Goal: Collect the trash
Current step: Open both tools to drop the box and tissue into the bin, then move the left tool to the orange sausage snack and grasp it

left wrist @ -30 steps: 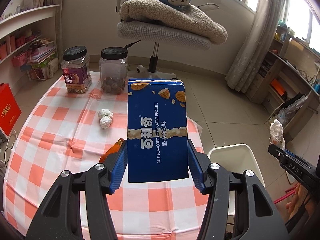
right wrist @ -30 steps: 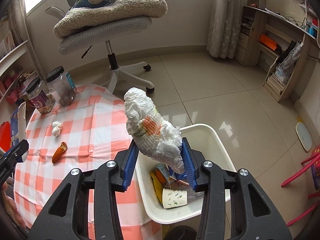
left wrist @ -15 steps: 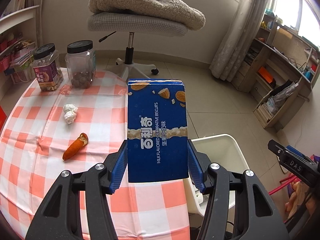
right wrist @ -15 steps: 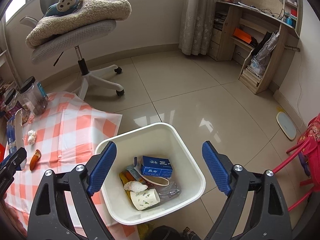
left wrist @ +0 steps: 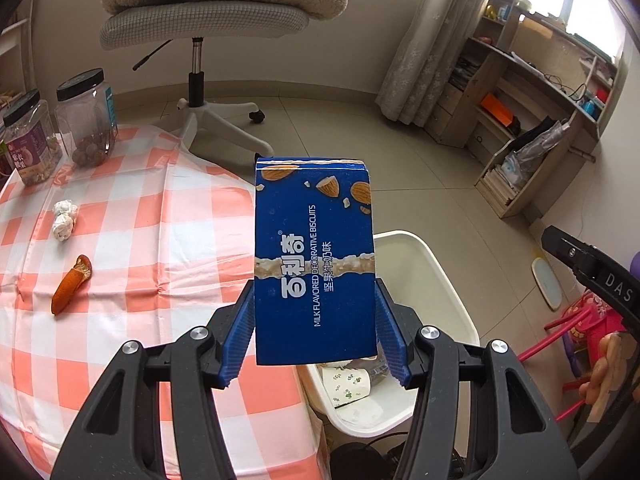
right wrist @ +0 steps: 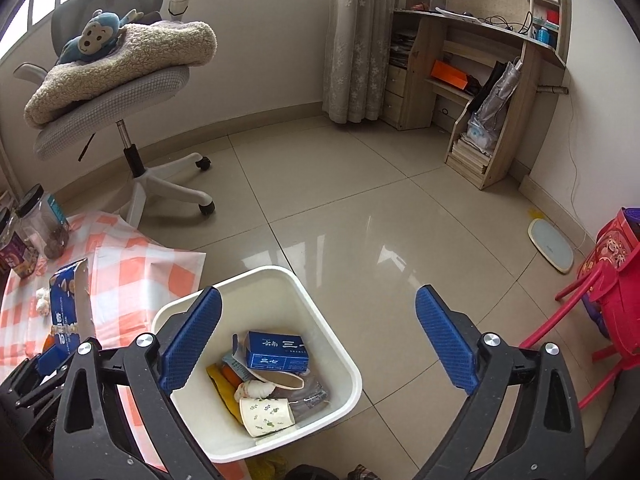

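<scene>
My left gripper [left wrist: 315, 334] is shut on a blue biscuit box [left wrist: 314, 256], held upright over the table's right edge beside the white trash bin [left wrist: 436, 276]. The box also shows in the right wrist view [right wrist: 66, 304]. My right gripper [right wrist: 316, 344] is open and empty above the bin [right wrist: 344, 352], which holds a blue carton [right wrist: 278, 352], a paper cup [right wrist: 266, 416], a crumpled tissue [right wrist: 254, 390] and other scraps. On the checked tablecloth [left wrist: 168, 240] lie a tissue wad [left wrist: 64, 220] and an orange peel [left wrist: 70, 284].
Two black-lidded jars [left wrist: 86, 118] stand at the table's far left. An office chair [right wrist: 132, 92] with a blanket and toy monkey stands behind. A wooden shelf unit [right wrist: 492, 92] is far right, red chairs [right wrist: 600, 292] near right.
My right gripper opened and dropped the crumpled tissue wad into the bin. My left gripper carried the biscuit box rightward towards the bin.
</scene>
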A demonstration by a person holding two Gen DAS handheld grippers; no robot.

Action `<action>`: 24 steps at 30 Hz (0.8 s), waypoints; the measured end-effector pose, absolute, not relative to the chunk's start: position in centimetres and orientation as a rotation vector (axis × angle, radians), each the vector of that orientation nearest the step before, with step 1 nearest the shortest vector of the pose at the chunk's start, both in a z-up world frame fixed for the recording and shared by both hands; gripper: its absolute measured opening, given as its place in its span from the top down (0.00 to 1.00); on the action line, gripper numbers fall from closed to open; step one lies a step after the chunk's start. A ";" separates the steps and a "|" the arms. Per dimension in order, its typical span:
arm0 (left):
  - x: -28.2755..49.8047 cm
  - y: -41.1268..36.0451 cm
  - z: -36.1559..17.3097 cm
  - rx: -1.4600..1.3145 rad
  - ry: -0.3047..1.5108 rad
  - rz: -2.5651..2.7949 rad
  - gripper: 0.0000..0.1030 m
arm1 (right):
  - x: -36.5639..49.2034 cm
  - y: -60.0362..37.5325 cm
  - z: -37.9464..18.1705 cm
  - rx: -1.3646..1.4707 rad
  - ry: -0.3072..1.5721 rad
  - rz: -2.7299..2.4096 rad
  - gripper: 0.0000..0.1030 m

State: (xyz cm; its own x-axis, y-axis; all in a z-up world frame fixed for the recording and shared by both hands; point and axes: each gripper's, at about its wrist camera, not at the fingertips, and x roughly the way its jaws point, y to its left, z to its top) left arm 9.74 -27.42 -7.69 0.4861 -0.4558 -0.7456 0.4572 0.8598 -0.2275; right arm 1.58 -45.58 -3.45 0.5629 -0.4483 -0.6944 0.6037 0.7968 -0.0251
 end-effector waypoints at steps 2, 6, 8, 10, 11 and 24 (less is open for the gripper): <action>9.7 -28.0 -8.0 0.011 0.915 -0.567 0.46 | 1.3 -45.9 -3.4 0.223 0.740 -0.636 0.08; 9.7 -29.0 -8.5 0.022 0.932 -0.588 0.46 | 1.0 -46.4 -3.3 0.238 0.735 -0.648 0.07; 9.7 -29.5 -8.8 0.024 0.943 -0.609 0.46 | 0.8 -46.6 -3.3 0.240 0.732 -0.653 0.07; 9.6 -30.1 -8.9 0.038 0.949 -0.627 0.40 | 0.7 -46.7 -3.4 0.238 0.731 -0.655 0.07; 9.5 -30.2 -9.0 0.045 0.949 -0.631 0.35 | 0.7 -46.7 -3.4 0.237 0.733 -0.654 0.07; 11.7 -25.2 -9.1 0.115 0.965 -0.484 0.26 | 3.0 -43.2 -3.0 0.227 0.756 -0.558 0.07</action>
